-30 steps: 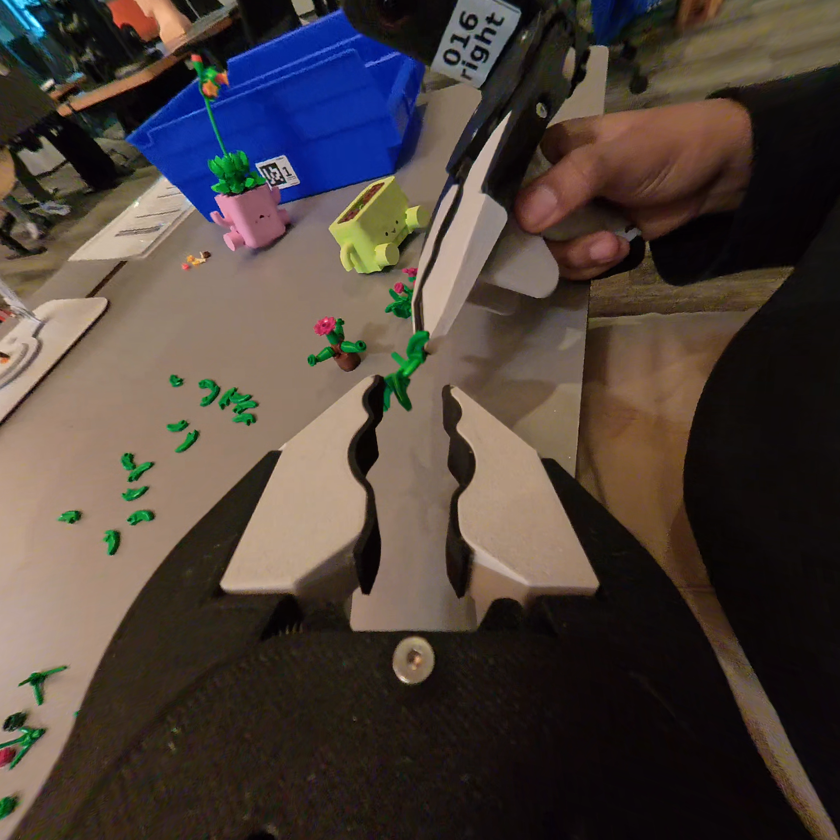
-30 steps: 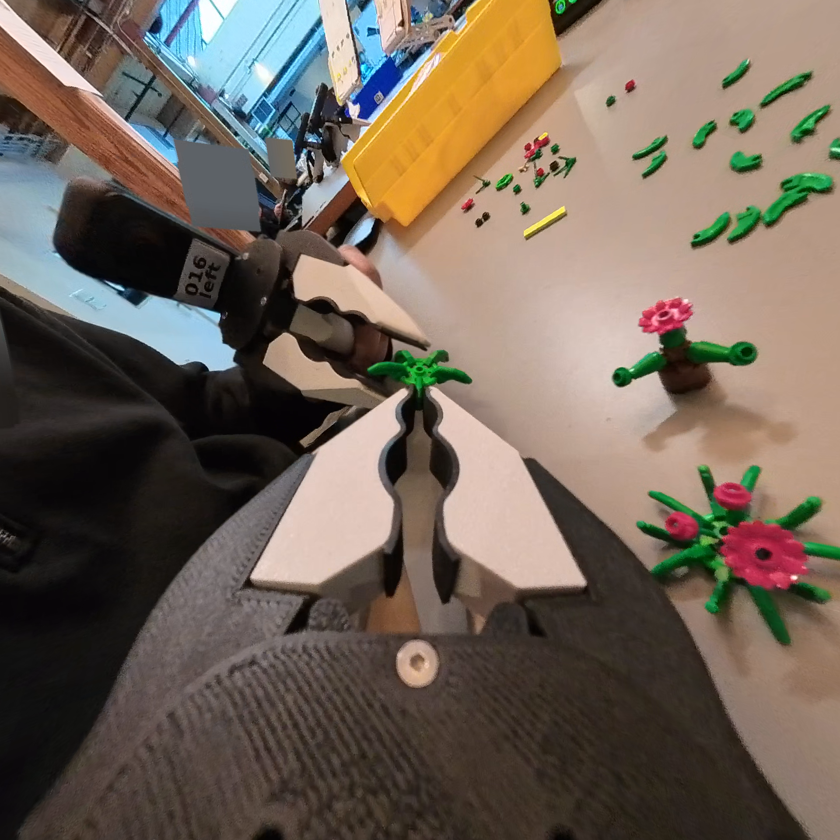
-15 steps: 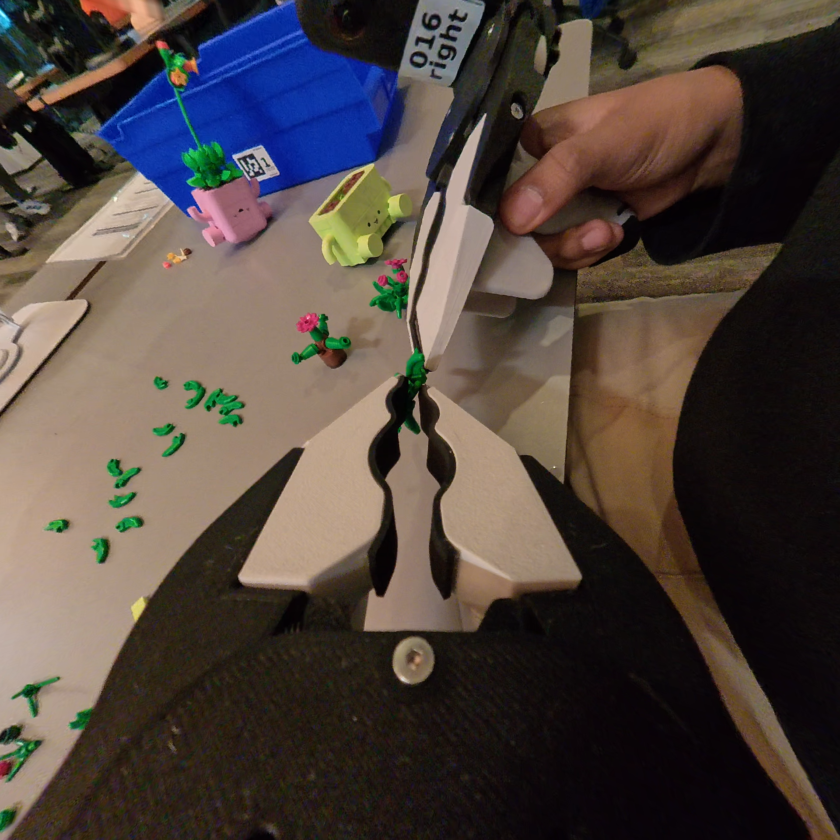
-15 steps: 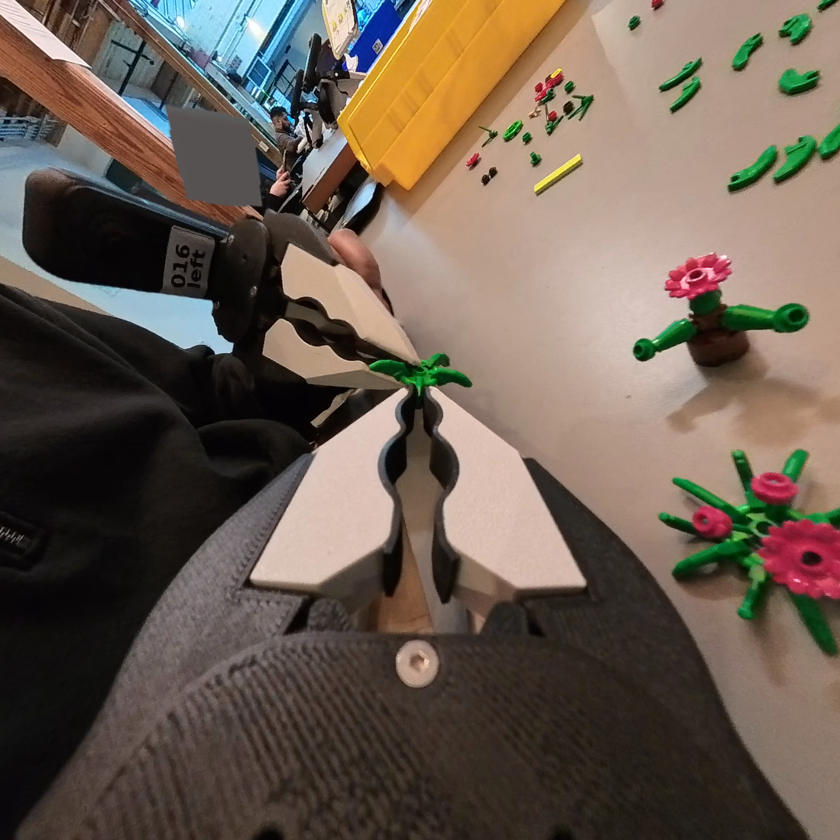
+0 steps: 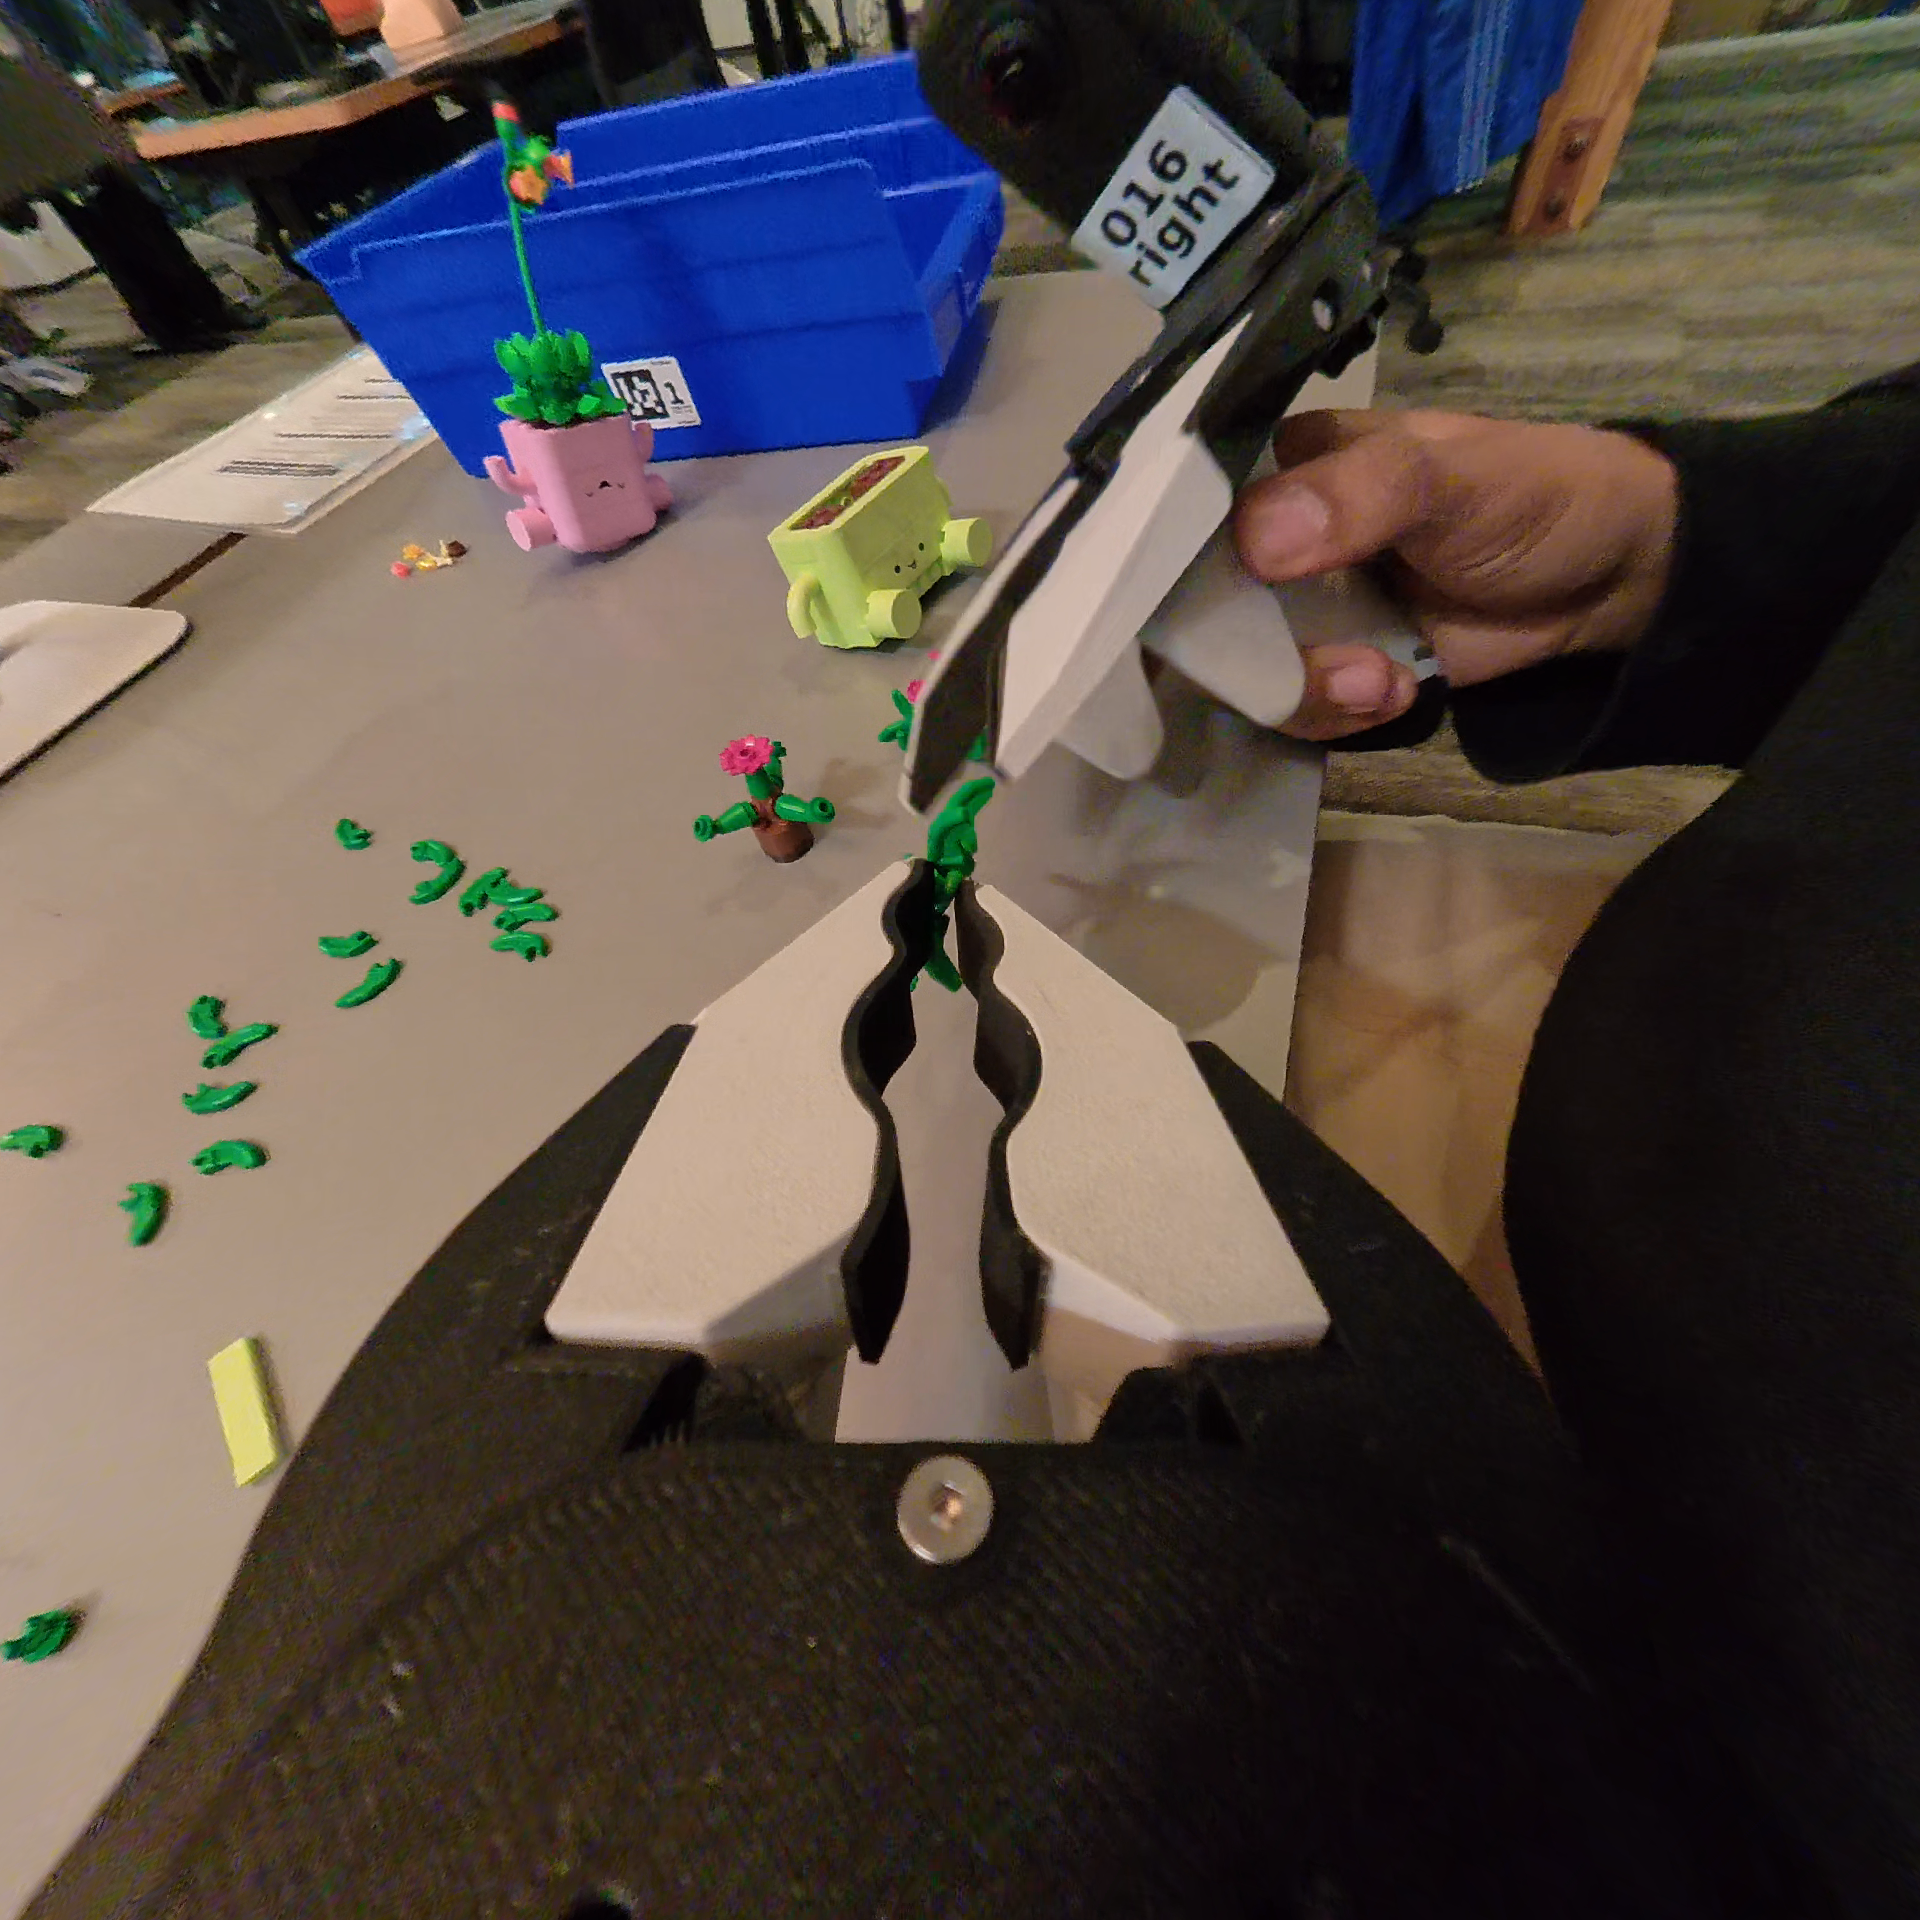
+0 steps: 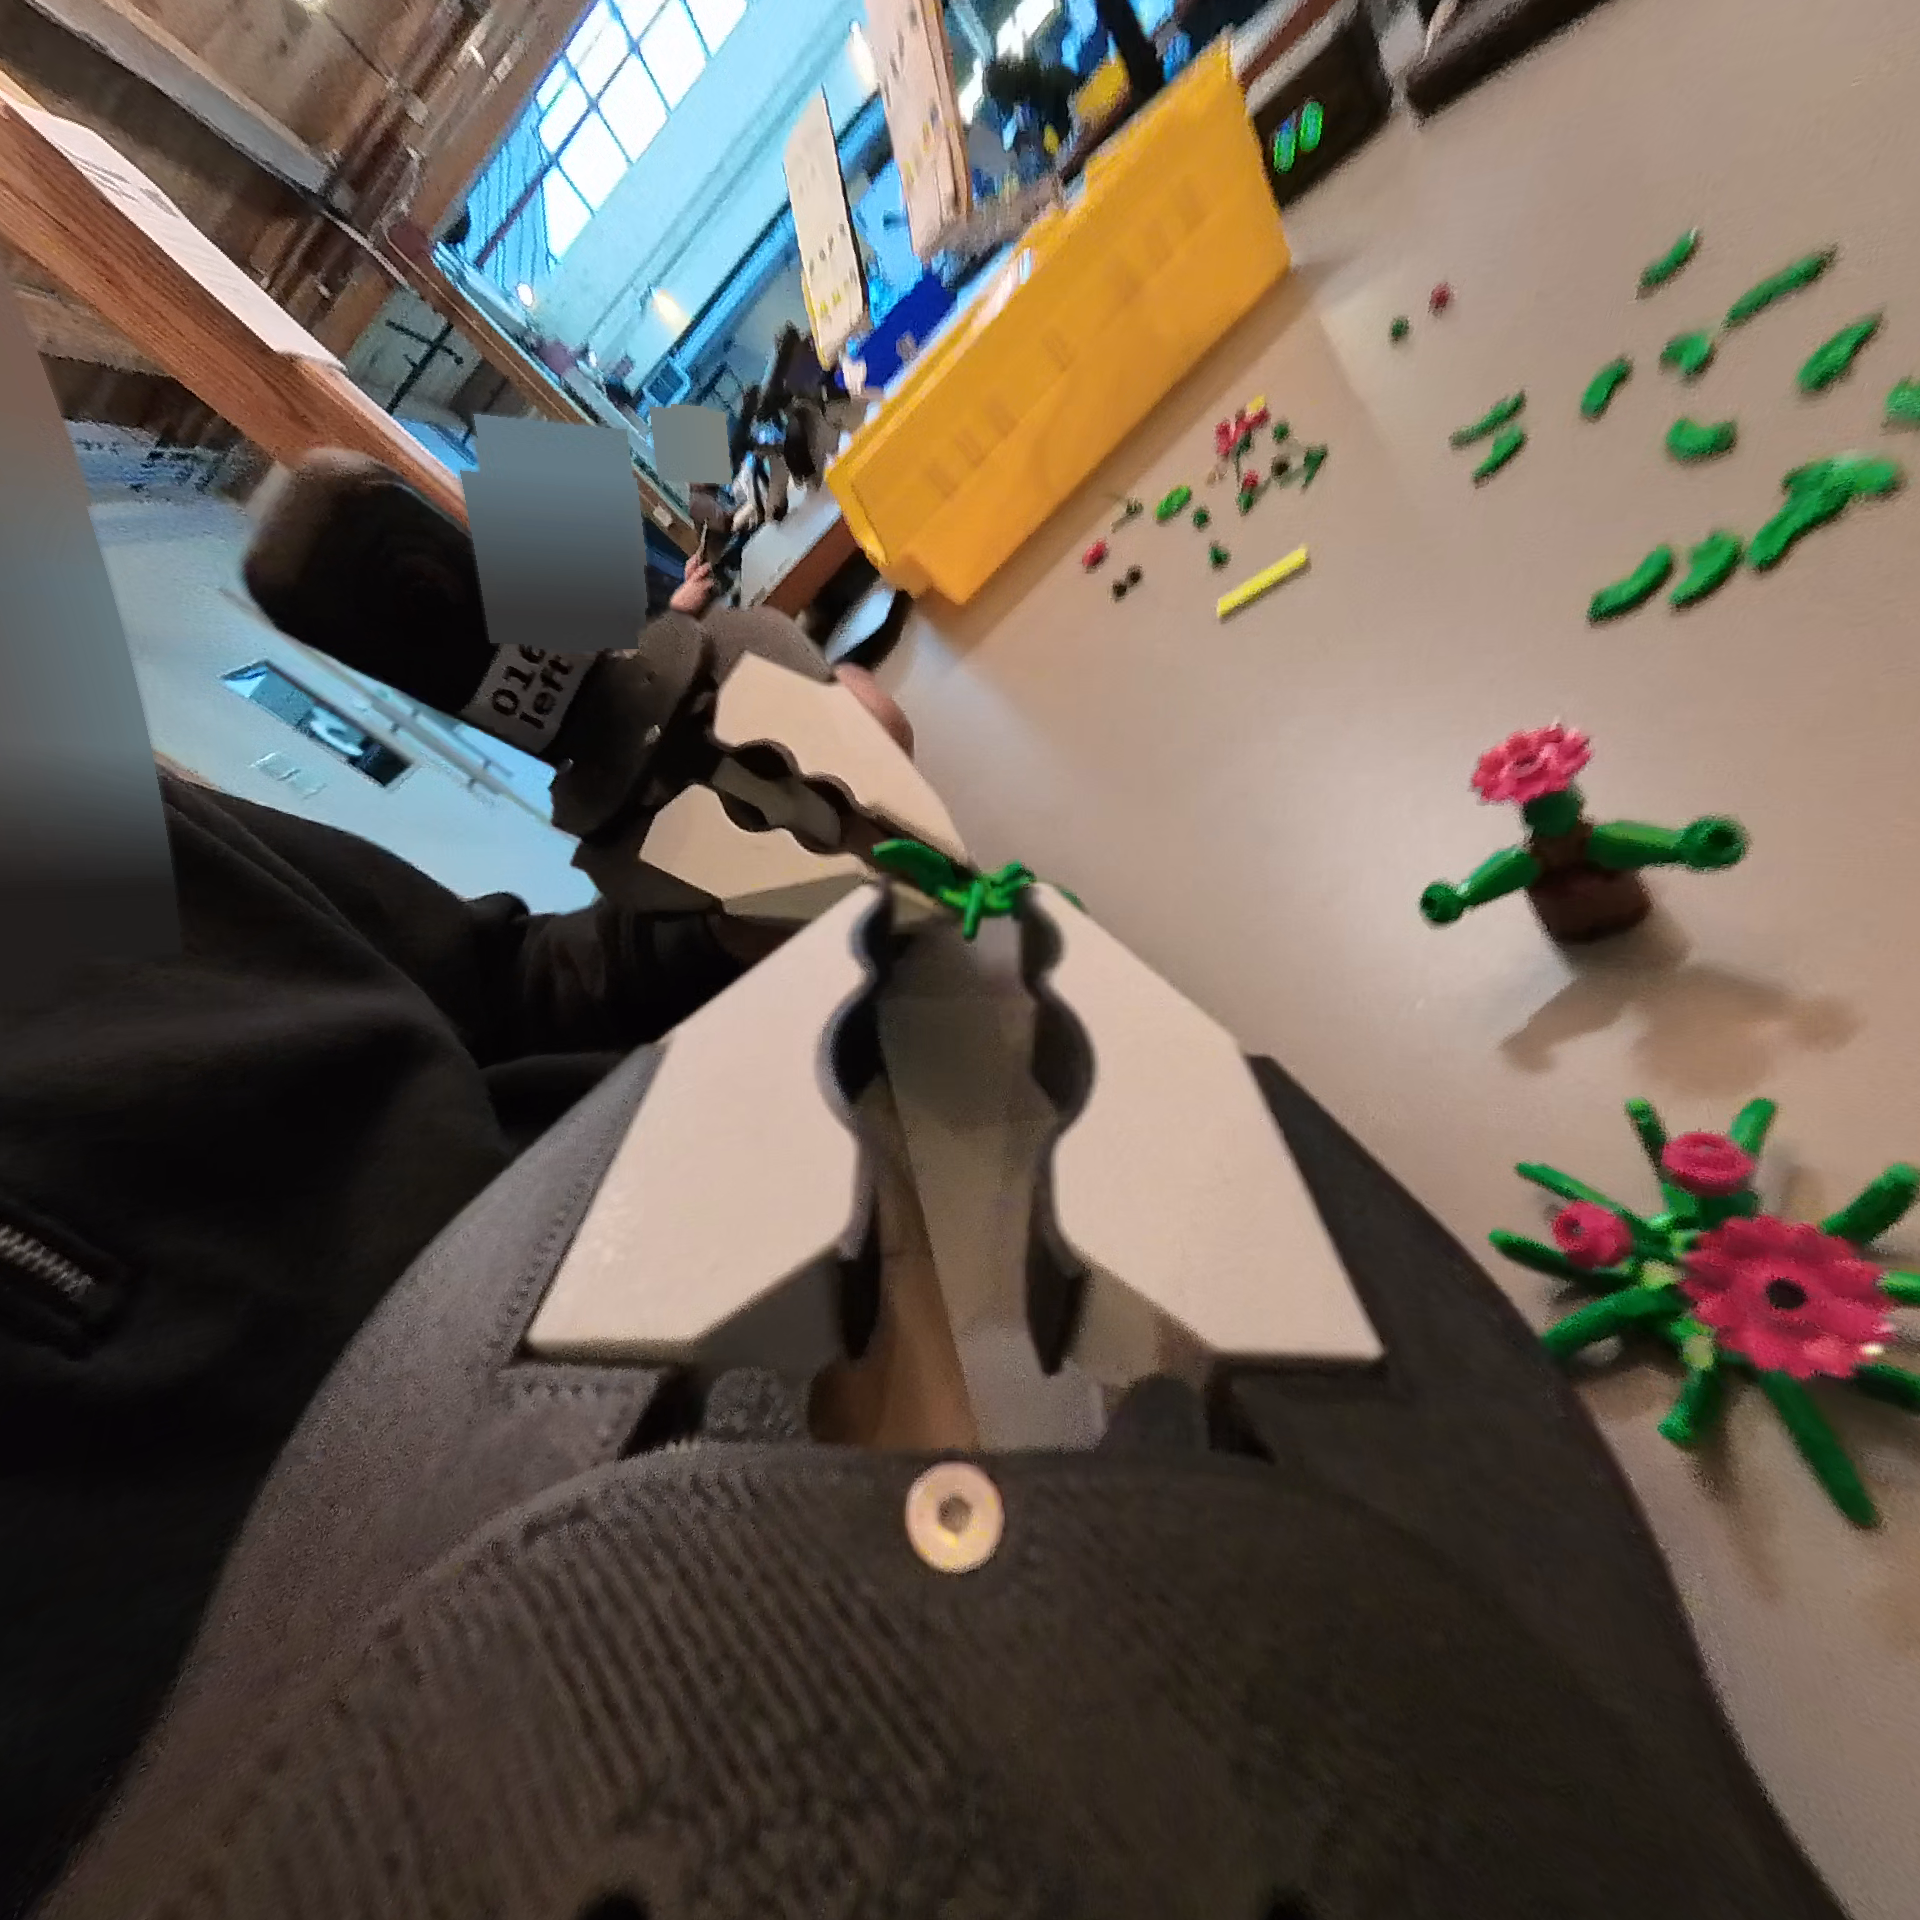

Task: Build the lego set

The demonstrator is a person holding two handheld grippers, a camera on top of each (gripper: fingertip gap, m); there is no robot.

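My left gripper (image 5: 940, 883) is shut on a small green leafy stem piece (image 5: 958, 826), held above the grey table's (image 5: 540, 707) right edge. My right gripper (image 5: 951, 784) hangs just above the piece, tips down, held by a hand (image 5: 1455, 561). In the right wrist view my right gripper (image 6: 961, 914) is open, with the green piece (image 6: 982, 888) at its tips, and the left gripper (image 6: 914, 847) pinches the piece from the left. A small pink flower on a brown base (image 5: 774, 810) stands nearby, also in the right wrist view (image 6: 1569, 842).
A pink pot with a tall plant (image 5: 582, 488), a lime pot (image 5: 873, 561) and a blue bin (image 5: 727, 270) are at the back. Loose green leaves (image 5: 488, 894) and a lime tile (image 5: 244, 1408) lie left. A flower cluster (image 6: 1745, 1288) and a yellow bin (image 6: 1070, 364) show in the right wrist view. My two grippers' fingertips are within a few centimetres of each other. My right gripper's tips are some 15 cm from the lime pot (image 5: 873, 561).
My left gripper closed on the green piece that the right gripper held. My right gripper has opened and let go of it.
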